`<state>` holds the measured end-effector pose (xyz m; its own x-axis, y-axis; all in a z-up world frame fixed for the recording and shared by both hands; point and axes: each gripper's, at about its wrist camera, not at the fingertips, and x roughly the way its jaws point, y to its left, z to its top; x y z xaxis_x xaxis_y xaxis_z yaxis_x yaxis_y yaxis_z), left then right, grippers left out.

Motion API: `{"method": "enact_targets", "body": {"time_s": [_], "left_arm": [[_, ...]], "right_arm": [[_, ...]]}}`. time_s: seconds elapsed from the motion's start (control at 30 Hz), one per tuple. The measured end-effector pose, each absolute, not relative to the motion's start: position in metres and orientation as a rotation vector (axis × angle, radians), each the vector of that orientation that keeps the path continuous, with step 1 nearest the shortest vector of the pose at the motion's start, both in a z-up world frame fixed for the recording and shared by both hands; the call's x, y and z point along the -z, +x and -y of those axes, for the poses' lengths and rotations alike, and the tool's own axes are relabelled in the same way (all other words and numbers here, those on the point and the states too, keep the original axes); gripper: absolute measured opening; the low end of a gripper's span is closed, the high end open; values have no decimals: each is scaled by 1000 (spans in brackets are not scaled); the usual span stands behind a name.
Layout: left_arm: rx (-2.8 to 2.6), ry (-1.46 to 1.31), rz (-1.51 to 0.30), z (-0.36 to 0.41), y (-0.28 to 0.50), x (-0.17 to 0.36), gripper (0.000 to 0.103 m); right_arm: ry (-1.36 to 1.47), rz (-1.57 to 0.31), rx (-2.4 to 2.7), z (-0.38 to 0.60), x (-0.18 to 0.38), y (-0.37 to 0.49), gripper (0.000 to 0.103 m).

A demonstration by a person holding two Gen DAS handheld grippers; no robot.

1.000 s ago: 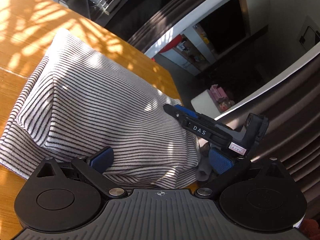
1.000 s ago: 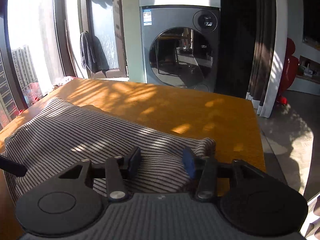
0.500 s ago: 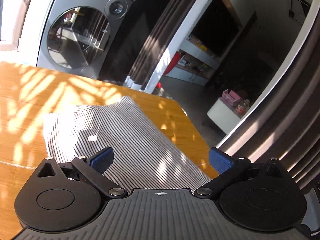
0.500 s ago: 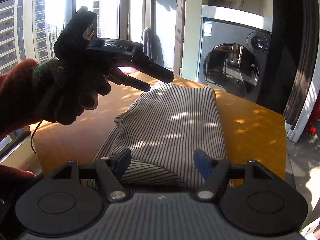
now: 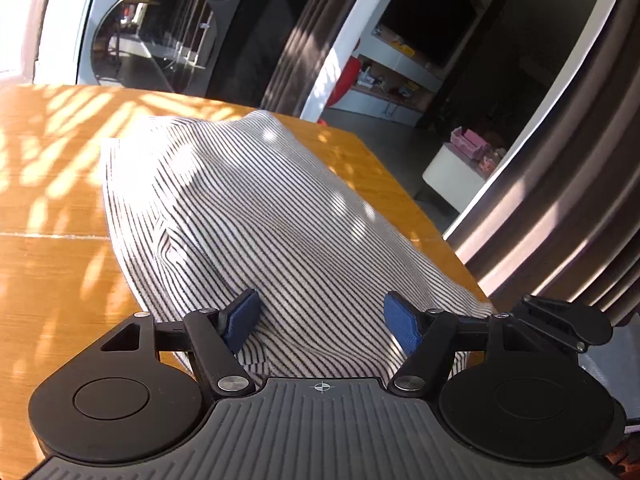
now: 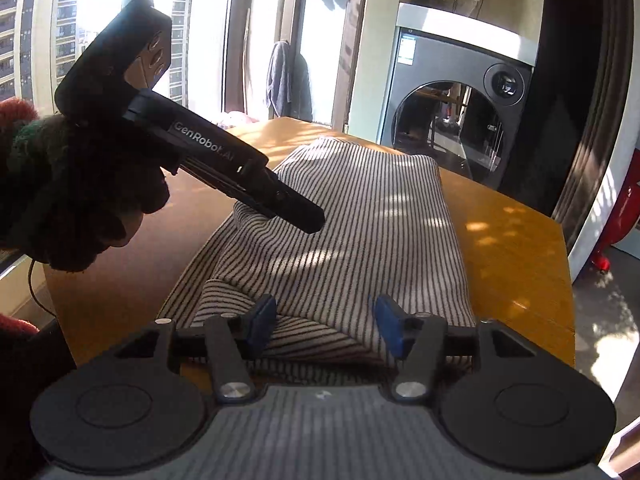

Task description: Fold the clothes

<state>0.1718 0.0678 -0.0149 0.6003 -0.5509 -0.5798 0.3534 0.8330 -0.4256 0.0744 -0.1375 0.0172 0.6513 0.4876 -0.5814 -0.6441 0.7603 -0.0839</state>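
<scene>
A black-and-white striped garment lies folded in a long bundle on the wooden table. My left gripper hangs just over one end of it. Its jaws are closing, with striped cloth below and between the blue pads, which do not press it. From the right wrist, the same garment runs away from me, and my right gripper sits at its near folded edge. These jaws are closing too, with cloth between the pads and no grip. A gloved hand holds the left gripper above the garment's left side.
A front-loading washing machine stands beyond the table's far edge. Dark curtains hang to the right, close to the table's corner. Bare sunlit wood lies left of the garment, and windows are behind the gloved hand.
The left jaws have narrowed and that view has swung along the garment. The right gripper moved to the garment's near end, and its jaws narrowed slightly in the last half second.
</scene>
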Motion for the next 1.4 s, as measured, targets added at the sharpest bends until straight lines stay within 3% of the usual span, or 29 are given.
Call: {"method": "enact_targets", "body": {"time_s": [0.1, 0.33, 0.47, 0.53, 0.67, 0.73, 0.8, 1.07, 1.13, 1.2, 1.3, 1.4], "left_arm": [[547, -240, -758, -58, 183, 16, 86], [496, -136, -678, -68, 149, -9, 90], [458, -35, -660, -70, 120, -13, 88], [436, 24, -646, -70, 108, -13, 89], [402, 95, -621, -73, 94, -13, 95], [378, 116, -609, -79, 89, -14, 97], [348, 133, -597, -89, 83, -14, 98], [346, 150, -574, -118, 59, -27, 103], [388, 176, -571, -116, 54, -29, 103], [419, 198, -575, -111, 52, -28, 103], [475, 237, -592, -99, 51, -20, 103], [525, 310, -612, -84, 52, -10, 103]], "right_arm": [[-277, -576, -696, 133, -21, 64, 62], [-219, -490, -740, 145, -56, 59, 59], [-286, -584, -703, 137, -30, 73, 58], [-381, -536, -698, 129, -13, 64, 61], [-463, -501, -723, 120, -30, 57, 61], [-486, -483, -790, 115, -42, 51, 64], [-526, -471, -875, 109, -47, 42, 77], [-757, -452, -918, 71, -13, 21, 77], [-746, -458, -886, 68, -14, 31, 75], [-703, -488, -863, 68, -15, 47, 64], [-279, -702, -872, 96, -31, 98, 55], [-74, -788, -875, 117, -32, 119, 48]]}}
